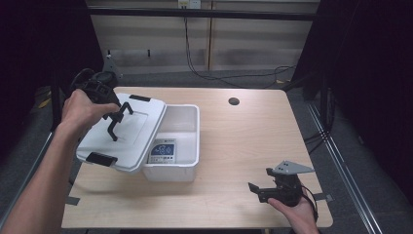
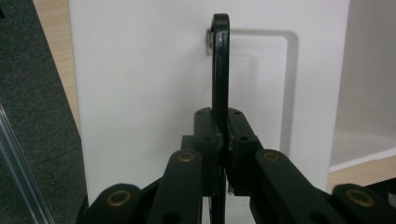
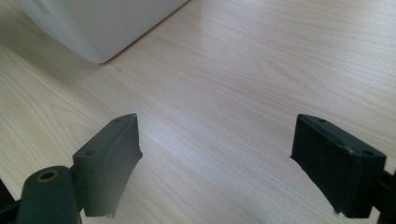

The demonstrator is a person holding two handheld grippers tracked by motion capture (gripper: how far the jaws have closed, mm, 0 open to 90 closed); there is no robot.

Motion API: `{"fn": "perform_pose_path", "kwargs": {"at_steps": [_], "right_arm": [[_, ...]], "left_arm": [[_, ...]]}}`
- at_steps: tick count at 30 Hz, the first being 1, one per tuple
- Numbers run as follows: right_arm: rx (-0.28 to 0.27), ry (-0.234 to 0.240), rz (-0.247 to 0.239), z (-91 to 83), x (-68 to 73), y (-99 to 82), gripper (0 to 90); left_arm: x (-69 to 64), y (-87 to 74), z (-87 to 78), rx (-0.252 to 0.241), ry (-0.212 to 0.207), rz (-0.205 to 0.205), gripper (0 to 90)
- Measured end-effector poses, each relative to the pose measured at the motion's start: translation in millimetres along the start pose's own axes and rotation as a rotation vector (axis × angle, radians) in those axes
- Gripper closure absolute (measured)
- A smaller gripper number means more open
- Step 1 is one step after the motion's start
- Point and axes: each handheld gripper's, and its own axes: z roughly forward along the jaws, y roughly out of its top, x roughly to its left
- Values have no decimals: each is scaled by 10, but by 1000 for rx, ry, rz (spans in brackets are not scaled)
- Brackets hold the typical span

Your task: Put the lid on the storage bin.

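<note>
Now left tool (image 2: pixel 223 140) clamping lid handle (image 2: pixel 220 60), lid (image 1: pixel 124 129) tilted

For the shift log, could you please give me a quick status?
Left tongs shut on lid handle, white lid tilted over storage box. Right tongs open, resting on table.

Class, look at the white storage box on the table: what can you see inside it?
Inside the white box lies a flat blue-and-white packet. The lid, held by its black handle in the left gripper, covers the box's left part, so anything there stays hidden.
</note>
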Motion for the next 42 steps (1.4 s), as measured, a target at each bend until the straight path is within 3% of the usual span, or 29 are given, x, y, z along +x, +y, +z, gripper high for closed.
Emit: {"fn": "perform_pose_path", "kwargs": {"at_steps": [4,5,8,20,24,38,42], "right_arm": [[-2,0,2,0,-2,0,145],[-2,1,1,-1,-1,0,144],[-2,3,1,-1,-1,0,144],[-4,8,3,3,-4,1,145],[-5,9,0,3,-4,0,144],[0,8,-1,3,0,-1,145],[1,8,-1,4,-2,-1,144]], "left_arm": [[-60,23,-12,-9,3,0,850],[-94,39,-8,1,-2,19,850],[-135,53,-1,8,-10,25,850],[-386,185,15,12,-21,20,850],[-458,208,14,18,-17,42,850],[-624,256,73,19,-6,20,849],[-636,272,83,12,-25,-25,848]]}}
